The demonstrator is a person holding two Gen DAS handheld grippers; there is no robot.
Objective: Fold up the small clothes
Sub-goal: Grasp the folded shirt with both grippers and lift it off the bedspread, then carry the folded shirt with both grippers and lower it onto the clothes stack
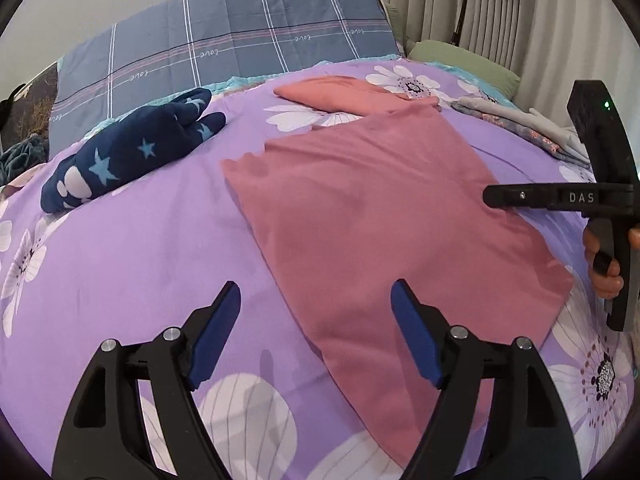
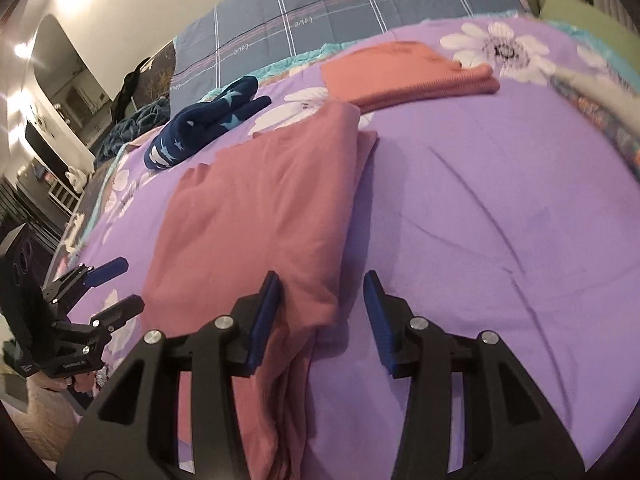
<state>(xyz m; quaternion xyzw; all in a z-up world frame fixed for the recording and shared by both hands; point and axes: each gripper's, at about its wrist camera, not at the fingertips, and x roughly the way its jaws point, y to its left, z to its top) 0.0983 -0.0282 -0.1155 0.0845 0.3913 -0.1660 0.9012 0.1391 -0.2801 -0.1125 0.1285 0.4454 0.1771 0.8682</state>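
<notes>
A dusty-pink garment (image 1: 384, 216) lies folded flat on the purple floral bedspread (image 1: 152, 248). My left gripper (image 1: 318, 292) hovers open over the garment's near left edge, with nothing between its fingers. In the right wrist view the garment (image 2: 256, 208) runs up the left half, and its right folded edge lies between the jaws of my right gripper (image 2: 322, 284). Those jaws stand apart and the pads do not press on the cloth. The left gripper (image 2: 120, 286) shows open at that view's left edge. The right gripper (image 1: 504, 197) enters the left wrist view from the right, held by a hand (image 1: 604, 268).
A folded coral garment (image 1: 352, 92) lies at the back of the bed. A navy star-print garment (image 1: 132, 152) sits bunched at the left. A pile of grey and floral clothes (image 1: 532, 128) is at the right edge. Behind are a blue plaid duvet (image 1: 224, 40) and a green pillow (image 1: 464, 60).
</notes>
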